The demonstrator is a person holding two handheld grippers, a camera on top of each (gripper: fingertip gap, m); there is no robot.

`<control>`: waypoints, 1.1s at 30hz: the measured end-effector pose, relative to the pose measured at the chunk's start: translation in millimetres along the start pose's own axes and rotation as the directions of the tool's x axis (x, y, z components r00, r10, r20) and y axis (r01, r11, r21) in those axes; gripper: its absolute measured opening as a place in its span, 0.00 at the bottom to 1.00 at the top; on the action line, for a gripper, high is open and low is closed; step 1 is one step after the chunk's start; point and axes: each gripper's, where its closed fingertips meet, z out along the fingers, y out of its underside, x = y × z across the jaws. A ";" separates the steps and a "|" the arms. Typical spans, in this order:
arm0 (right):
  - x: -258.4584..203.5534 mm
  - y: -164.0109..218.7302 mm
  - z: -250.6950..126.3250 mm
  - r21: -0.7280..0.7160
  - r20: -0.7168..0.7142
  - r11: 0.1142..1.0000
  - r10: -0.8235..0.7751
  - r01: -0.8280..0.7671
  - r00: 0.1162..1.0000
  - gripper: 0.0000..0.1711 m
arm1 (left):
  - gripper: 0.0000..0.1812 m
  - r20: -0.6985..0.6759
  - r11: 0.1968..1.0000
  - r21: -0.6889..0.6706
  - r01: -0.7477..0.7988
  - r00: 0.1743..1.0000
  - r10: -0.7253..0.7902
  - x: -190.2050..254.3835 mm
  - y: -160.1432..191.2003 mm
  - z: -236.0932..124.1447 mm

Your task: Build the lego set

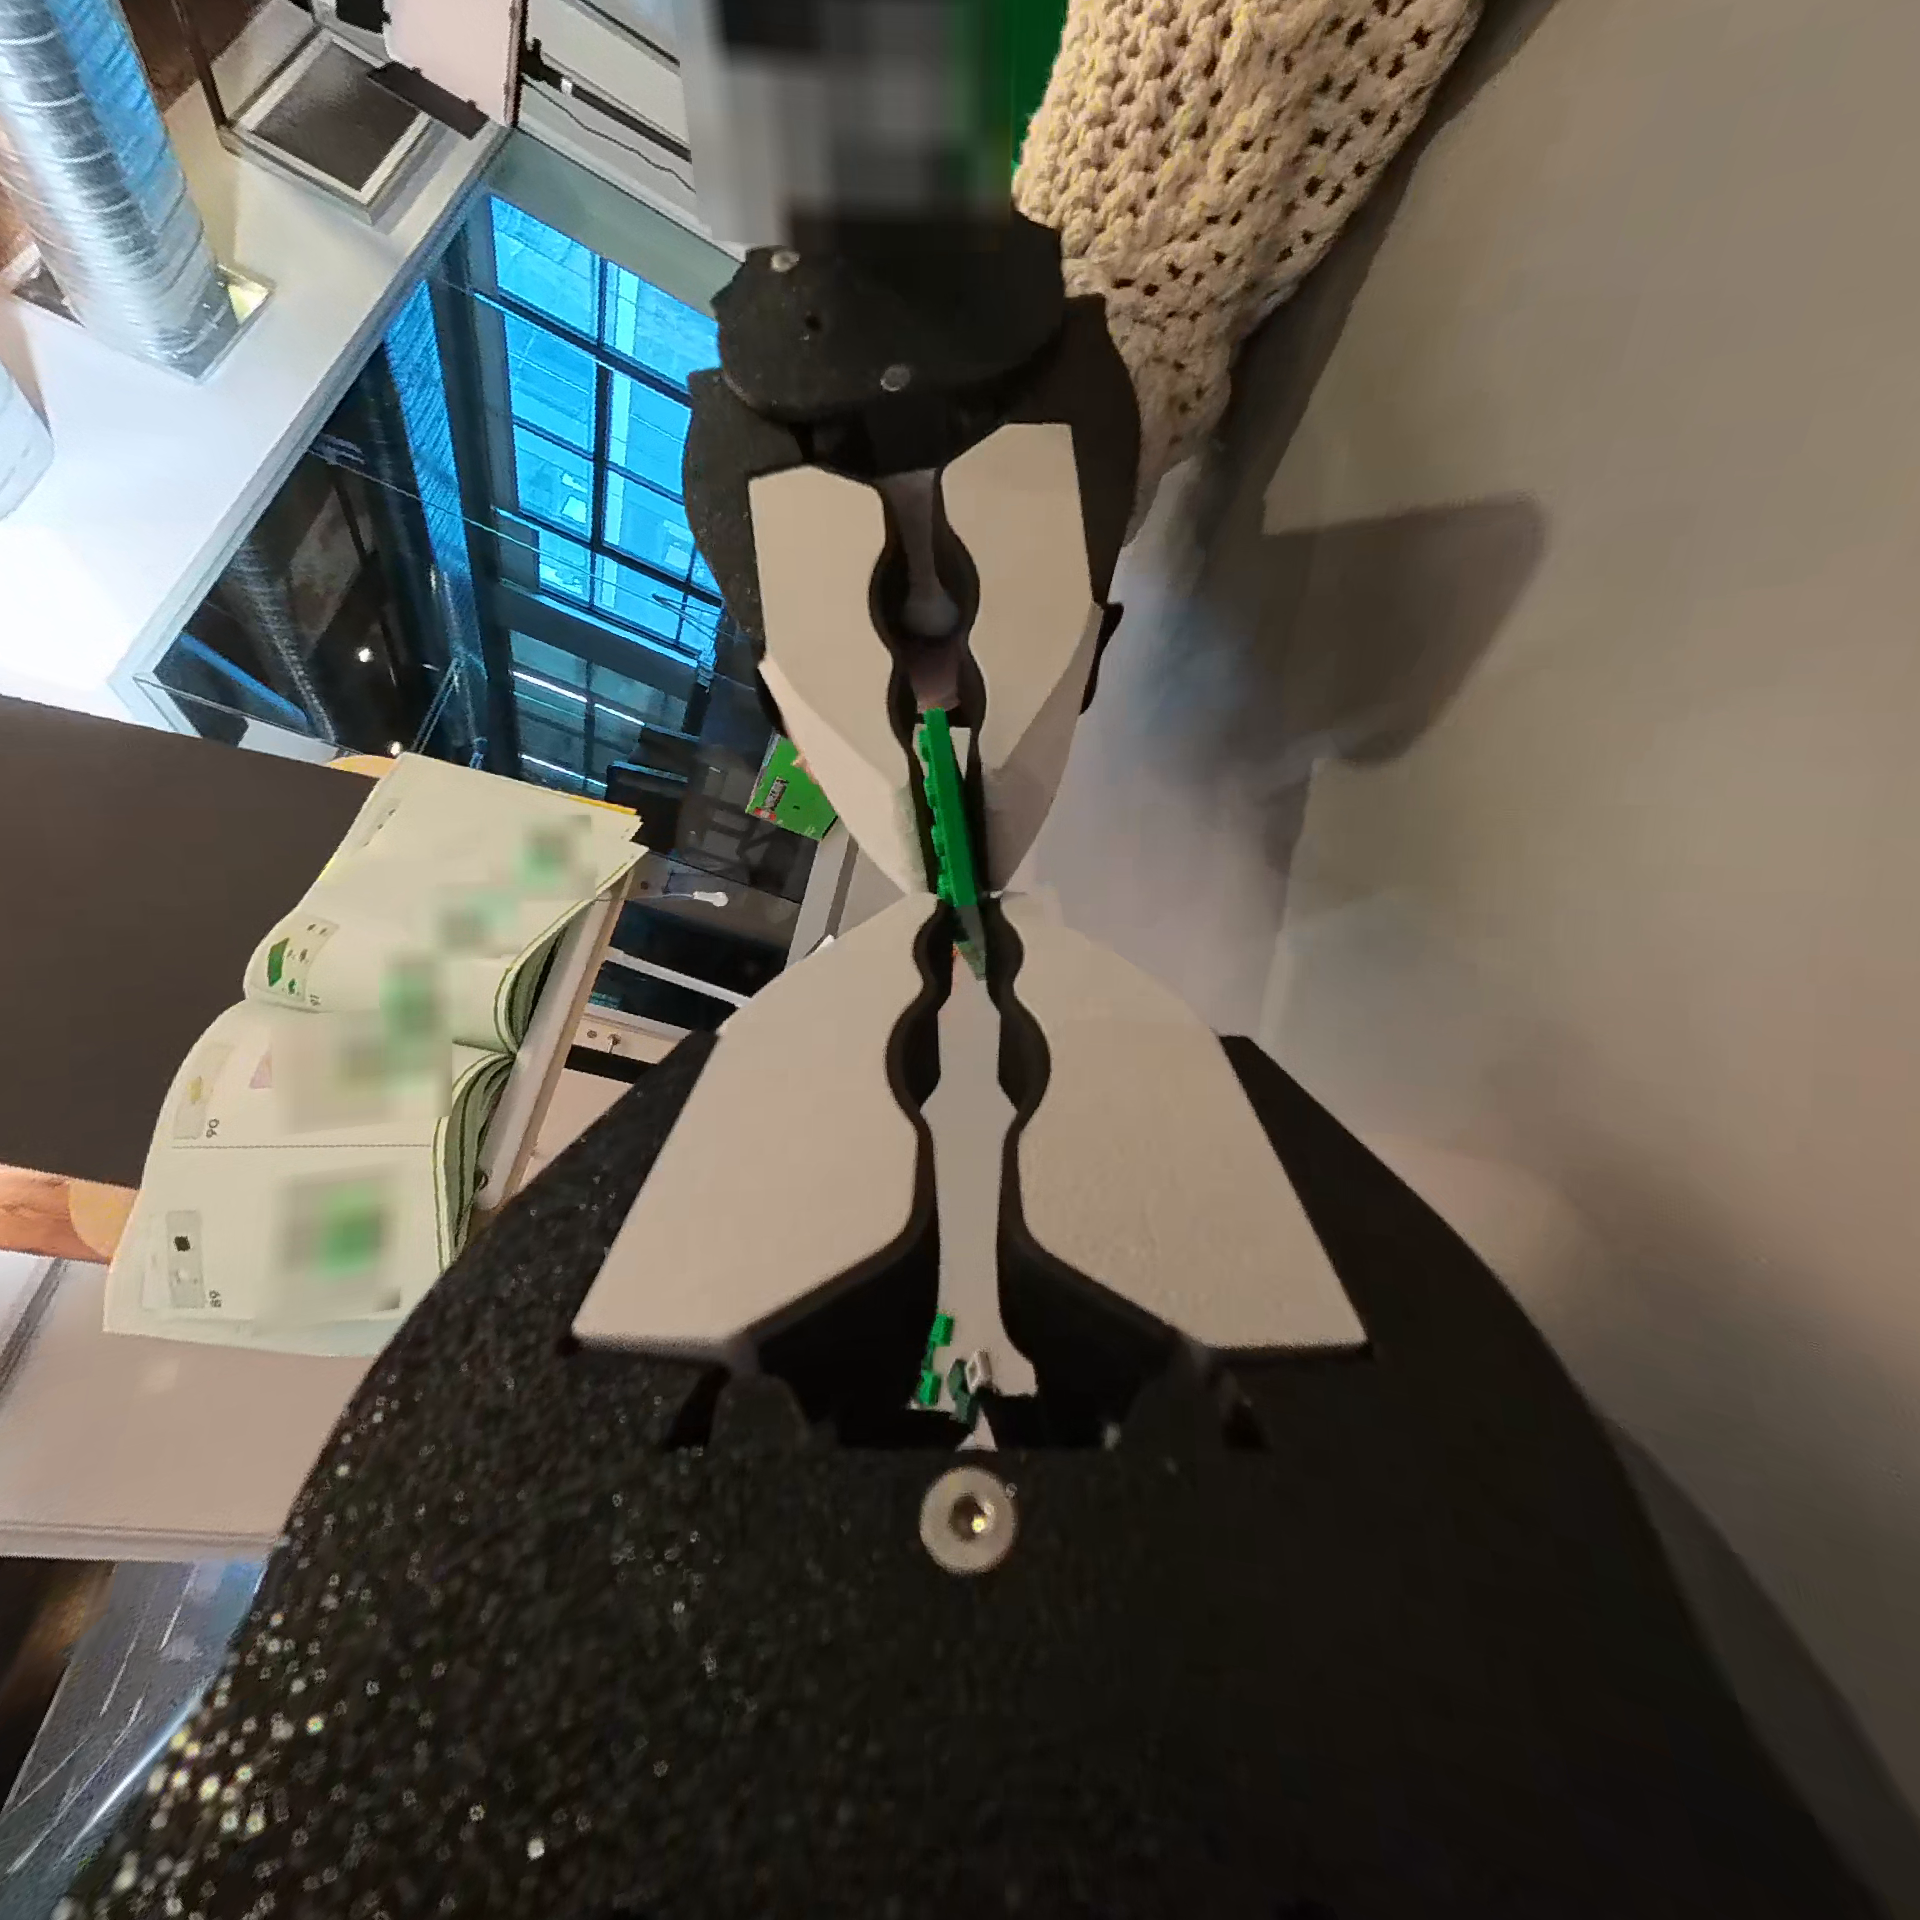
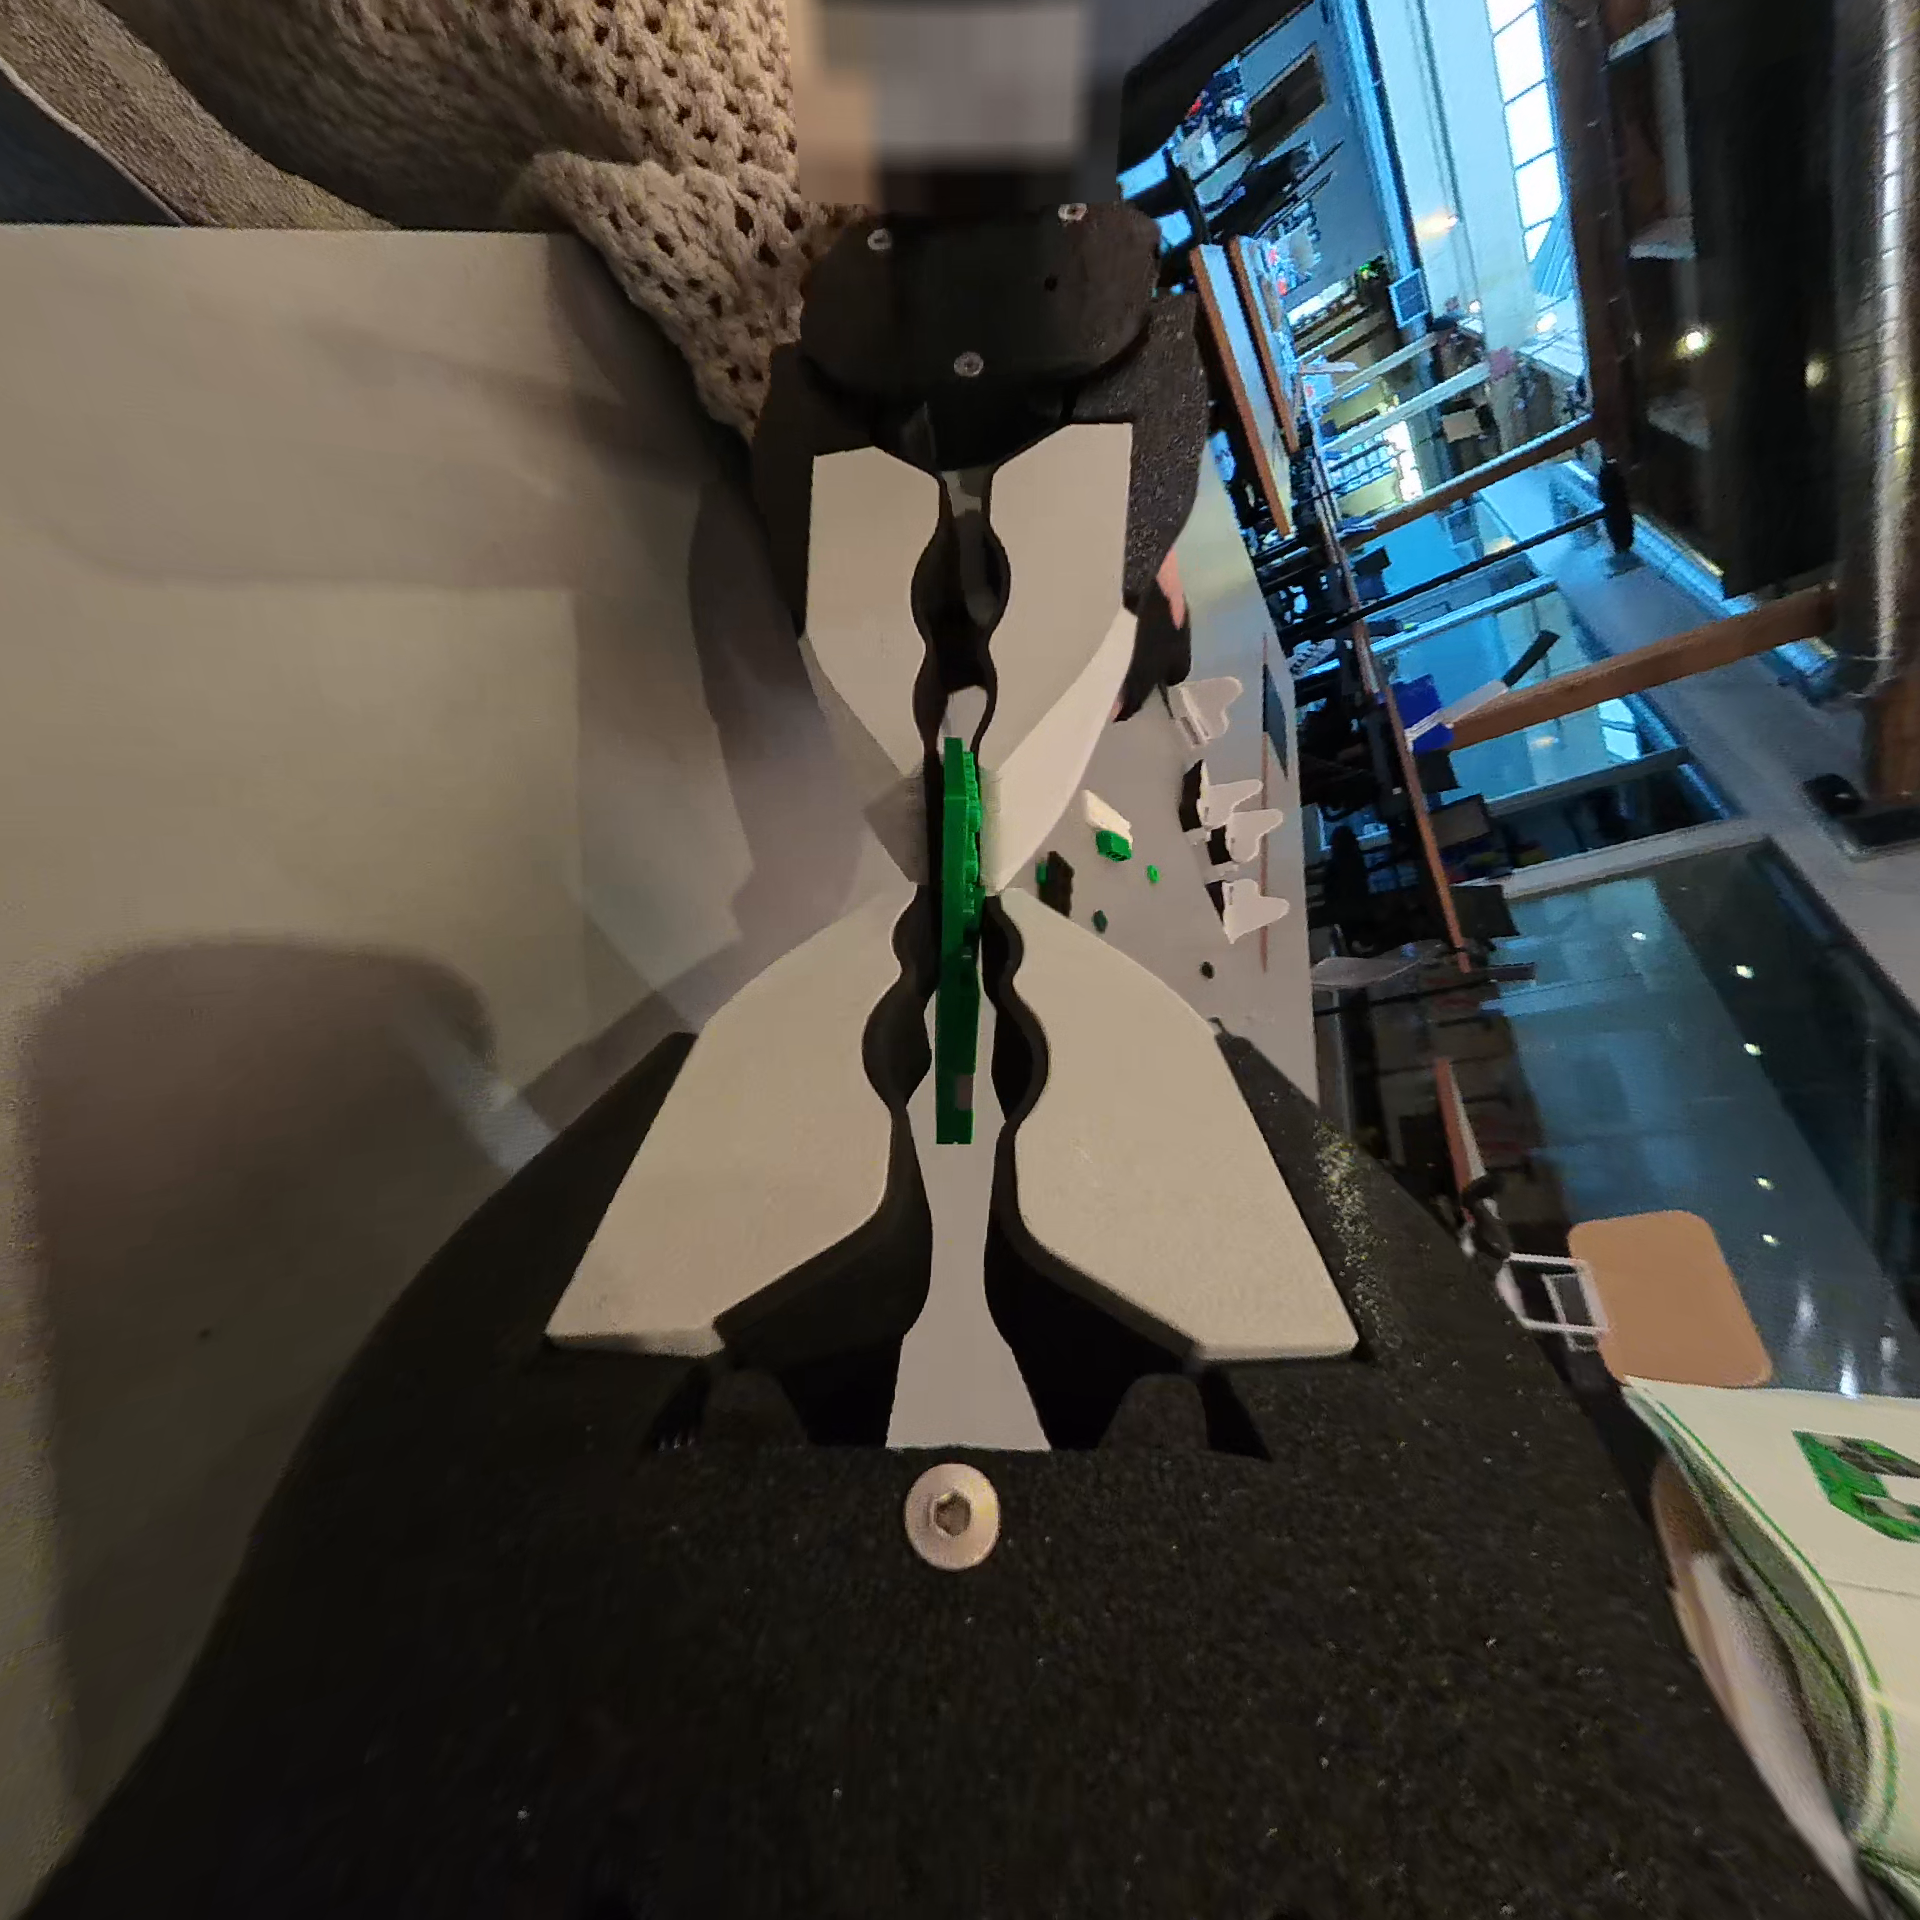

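**Green plate held between both grippers, many pieces still loose**

You hold the two grippers tip to tip, both rolled on their side, above the white table (image 2: 312, 520). Your left gripper (image 1: 961, 914) is pressed together on the near end of a flat green lego assembly (image 1: 951, 821), seen edge-on. Your right gripper (image 2: 961, 914) pinches the same green lego assembly (image 2: 958, 935) from the opposite end, so the piece hangs in the air between the two pairs of tips and does not touch the table.

As a judgement: the build is somewhere in the middle. The green assembly already has several plates joined, because its edge shows studs and more than one layer, but how complete it is cannot be told from this angle. The open instruction booklet (image 1: 343, 1049) lies at the table's edge with many pages on both sides of the open spread.

Work remains. On the table in the right wrist view lie loose parts: a small green brick (image 2: 1112, 844), tiny green and dark pieces near it, and a row of white wing-shaped pieces (image 2: 1236, 821) farther back. A green box (image 1: 790, 795) stands farther away. These parts still wait to be attached.
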 end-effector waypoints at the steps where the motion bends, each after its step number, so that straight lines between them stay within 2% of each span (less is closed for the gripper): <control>1: -1.2 0.7 0.0 -0.002 0.010 1.000 0.010 -0.010 1.000 0.04 | 0.03 -0.008 1.000 -0.002 0.000 1.000 0.000 1.5 0.4 0.6; 4: -2.2 1.9 0.4 -0.005 0.013 1.000 0.017 -0.017 1.000 0.04 | 0.03 -0.019 1.000 0.001 0.021 1.000 -0.021 3.4 1.1 1.3; 8: 4.2 -0.1 -1.5 0.027 -0.030 0.999 0.017 -0.017 0.999 0.04 | 0.04 0.016 0.990 0.027 0.141 0.990 -0.142 -4.3 0.1 2.0; 16: 4.6 -15.9 -1.8 0.098 -0.045 0.995 0.000 0.005 0.999 0.04 | 0.03 0.005 0.991 0.024 0.132 0.991 -0.132 -3.1 -2.6 0.5; 29: -11.4 -13.1 1.6 0.042 0.111 0.994 0.091 -0.096 0.990 0.04 | 0.03 -0.074 0.997 -0.022 0.072 0.995 -0.073 12.7 1.8 2.9; 31: -9.5 -8.0 4.3 0.037 0.081 0.990 0.129 -0.133 0.988 0.04 | 0.04 -0.070 0.996 -0.045 0.073 0.995 -0.076 13.5 7.6 4.6; 33: 7.1 -1.2 5.9 0.032 -0.054 0.993 0.118 -0.116 0.992 0.04 | 0.04 0.014 0.984 -0.065 0.166 0.986 -0.166 -1.3 16.1 6.1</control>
